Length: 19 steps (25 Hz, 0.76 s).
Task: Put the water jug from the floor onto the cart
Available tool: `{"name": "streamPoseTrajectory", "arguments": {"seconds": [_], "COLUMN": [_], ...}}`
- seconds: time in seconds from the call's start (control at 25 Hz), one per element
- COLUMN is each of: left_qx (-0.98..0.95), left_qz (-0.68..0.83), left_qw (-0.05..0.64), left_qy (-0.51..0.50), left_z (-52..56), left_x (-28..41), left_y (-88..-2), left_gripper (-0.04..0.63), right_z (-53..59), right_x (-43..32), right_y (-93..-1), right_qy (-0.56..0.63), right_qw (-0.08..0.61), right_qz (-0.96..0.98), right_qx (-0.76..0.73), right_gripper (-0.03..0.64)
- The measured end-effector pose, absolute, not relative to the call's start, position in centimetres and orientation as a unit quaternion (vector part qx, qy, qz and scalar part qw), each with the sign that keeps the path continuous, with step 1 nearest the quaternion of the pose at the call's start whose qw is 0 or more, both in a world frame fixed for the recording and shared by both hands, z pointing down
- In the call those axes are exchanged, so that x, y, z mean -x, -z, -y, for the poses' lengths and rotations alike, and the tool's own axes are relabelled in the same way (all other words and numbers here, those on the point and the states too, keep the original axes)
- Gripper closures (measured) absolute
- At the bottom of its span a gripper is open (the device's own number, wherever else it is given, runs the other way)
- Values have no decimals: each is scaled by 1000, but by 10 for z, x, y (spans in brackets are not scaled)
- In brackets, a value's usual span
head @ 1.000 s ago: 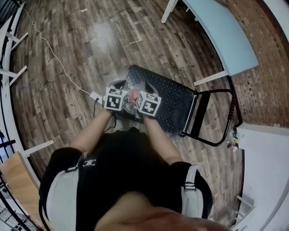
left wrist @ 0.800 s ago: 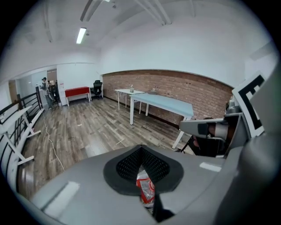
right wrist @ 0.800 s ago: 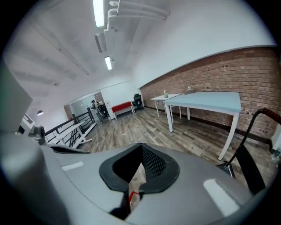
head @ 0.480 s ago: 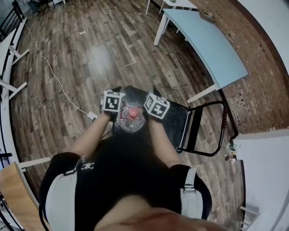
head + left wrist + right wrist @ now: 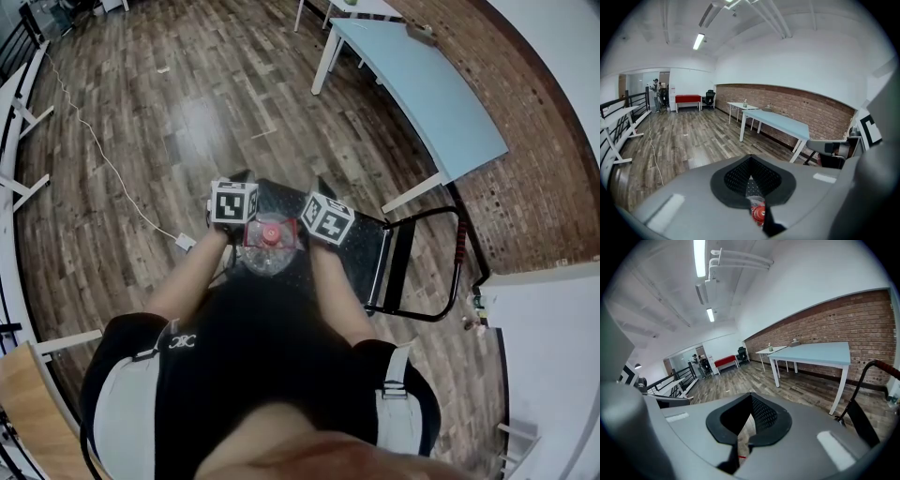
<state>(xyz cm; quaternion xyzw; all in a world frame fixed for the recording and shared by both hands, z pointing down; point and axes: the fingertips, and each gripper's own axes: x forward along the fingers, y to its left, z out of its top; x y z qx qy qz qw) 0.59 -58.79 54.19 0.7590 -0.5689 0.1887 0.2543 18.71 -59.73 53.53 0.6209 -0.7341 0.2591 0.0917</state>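
A clear water jug point(image 5: 270, 251) with a red cap point(image 5: 272, 234) hangs between my two grippers, over the near end of the black cart deck point(image 5: 367, 239). My left gripper point(image 5: 249, 228) sits at the jug's left and my right gripper point(image 5: 296, 234) at its right, both shut. The marker cubes hide where they touch the jug's neck. In the left gripper view the shut left gripper point(image 5: 752, 187) has the red cap point(image 5: 758, 213) just below its tips. In the right gripper view a strip of clear jug point(image 5: 743, 437) shows past the shut right gripper point(image 5: 746, 425).
The cart's folding handle point(image 5: 441, 272) stands at its right end. A pale blue table point(image 5: 422, 84) stands beyond the cart by the brick wall. A white cable point(image 5: 112, 169) runs over the wood floor to a power strip point(image 5: 185, 242). White racks point(image 5: 14, 112) line the left.
Both grippers have risen with the jug between them and shifted from the cart's near edge to over its deck. The jaws have stayed shut.
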Motion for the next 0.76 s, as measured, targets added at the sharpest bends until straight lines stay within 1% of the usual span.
{"name": "streamPoseTrajectory", "arguments": {"seconds": [0.76], "left_qx": [-759], "left_qz": [560], "left_qw": [272], "left_qy": [-192], "left_z": [576], "left_x": [-6], "left_y": [-553], "left_gripper": [595], "right_z": [589], "right_x": [-173], "right_y": [-540], "right_qy": [-273], "right_qw": [97], "right_qz": [740], "right_qx": [-607], "right_gripper": [604]}}
